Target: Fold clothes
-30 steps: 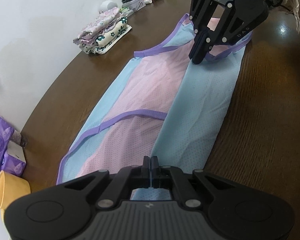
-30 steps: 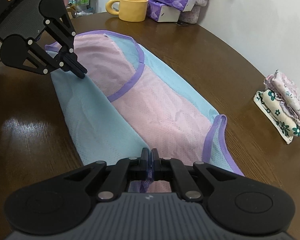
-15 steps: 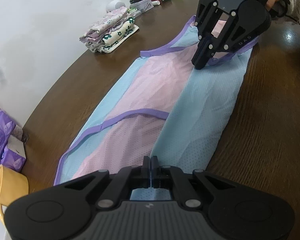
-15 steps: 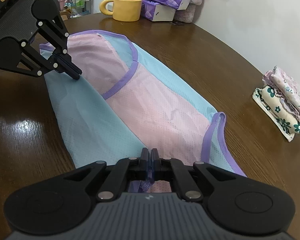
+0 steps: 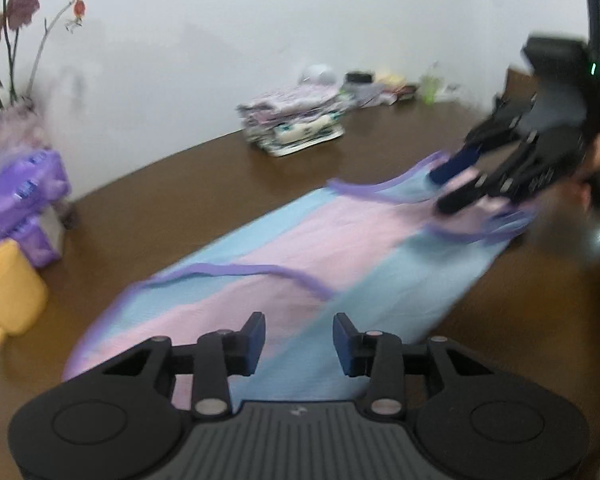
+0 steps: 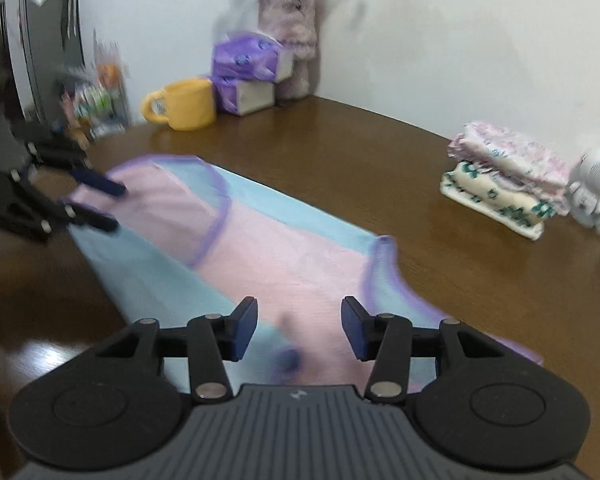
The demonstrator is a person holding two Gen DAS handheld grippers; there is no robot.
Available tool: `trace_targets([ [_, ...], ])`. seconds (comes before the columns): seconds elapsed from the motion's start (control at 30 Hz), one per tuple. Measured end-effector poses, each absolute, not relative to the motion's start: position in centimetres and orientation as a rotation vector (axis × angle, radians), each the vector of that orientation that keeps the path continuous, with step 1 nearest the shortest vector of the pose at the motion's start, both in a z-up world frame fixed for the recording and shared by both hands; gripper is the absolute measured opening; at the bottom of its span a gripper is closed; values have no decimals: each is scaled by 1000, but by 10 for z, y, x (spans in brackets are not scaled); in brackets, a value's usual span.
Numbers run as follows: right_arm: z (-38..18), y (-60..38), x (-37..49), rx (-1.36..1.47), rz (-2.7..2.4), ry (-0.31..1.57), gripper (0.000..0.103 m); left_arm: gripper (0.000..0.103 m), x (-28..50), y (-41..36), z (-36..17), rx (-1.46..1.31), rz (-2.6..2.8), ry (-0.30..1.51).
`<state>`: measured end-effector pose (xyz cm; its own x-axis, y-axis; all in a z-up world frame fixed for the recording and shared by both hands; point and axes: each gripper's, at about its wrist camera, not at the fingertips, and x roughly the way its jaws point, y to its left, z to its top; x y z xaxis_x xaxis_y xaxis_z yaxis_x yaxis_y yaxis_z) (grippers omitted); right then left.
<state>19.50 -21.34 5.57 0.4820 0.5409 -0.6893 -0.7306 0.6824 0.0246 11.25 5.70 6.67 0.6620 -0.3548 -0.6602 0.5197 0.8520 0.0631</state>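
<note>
Garment (image 5: 300, 248), pink and blue mesh with purple trim, lies flat on tabletop (image 5: 520, 320), stretched between the tools. Left tool (image 5: 299, 340): jaws opening, nothing gripped, cloth just beneath. Right tool (image 6: 299, 330): jaws opening, empty, the garment's other end just below.

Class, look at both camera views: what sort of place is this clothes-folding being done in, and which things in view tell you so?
Most likely a home living or dining area. A brown wooden table stands against a white wall, carrying a yellow mug, tissue packs, a vase of flowers and a stack of folded clothes.
</note>
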Motion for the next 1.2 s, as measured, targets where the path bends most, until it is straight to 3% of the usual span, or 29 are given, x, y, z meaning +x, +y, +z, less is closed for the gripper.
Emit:
trace_targets([
  [0.37,5,-189,164,-171,778,779,41,27,104,56,33,129,-429,742],
  [0.83,1,-196,155,-172,727,742,39,24,86,149,27,84,-200,719],
  [1.2,0,-193,151,-196,710,727,39,23,70,169,27,36,-157,706],
])
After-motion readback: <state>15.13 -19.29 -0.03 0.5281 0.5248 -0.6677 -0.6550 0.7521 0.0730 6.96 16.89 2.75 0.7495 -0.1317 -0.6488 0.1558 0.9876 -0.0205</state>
